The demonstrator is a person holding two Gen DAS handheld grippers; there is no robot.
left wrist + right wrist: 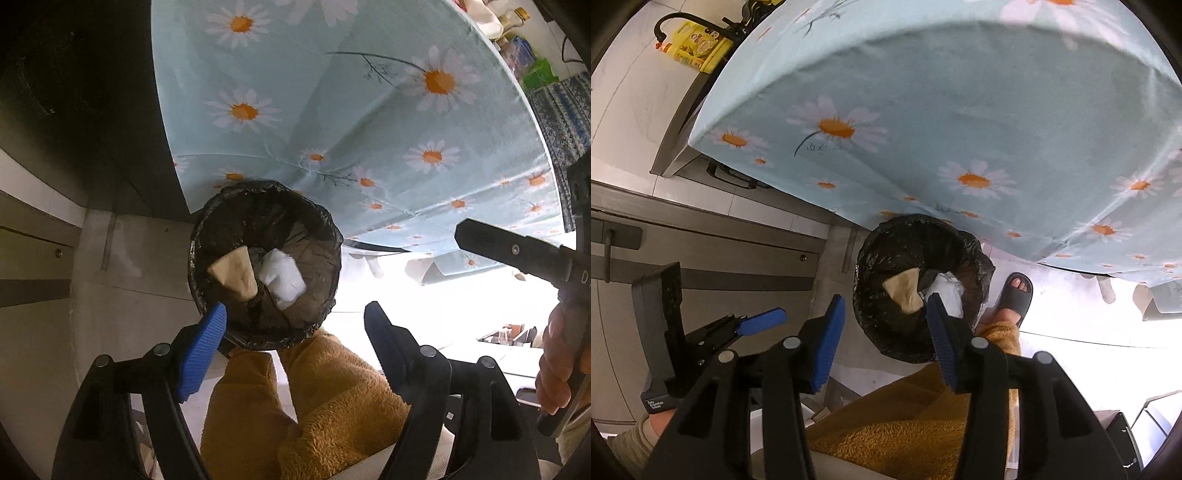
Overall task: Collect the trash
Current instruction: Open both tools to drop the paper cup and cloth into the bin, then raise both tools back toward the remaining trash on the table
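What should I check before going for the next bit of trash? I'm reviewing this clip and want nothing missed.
1. Left gripper empty: ok, fingers apart, nothing between them.
2. Right gripper empty: ok, open, nothing held.
3. Earlier trash inside the bin: ok, a tan wad and a white wad lie in it.
4. Black liner folded over the rim: ok.
5. Path clear of the tablecloth hanging beside the bin: cannot tell.
6. More trash to collect: cannot tell, none shows in either view.
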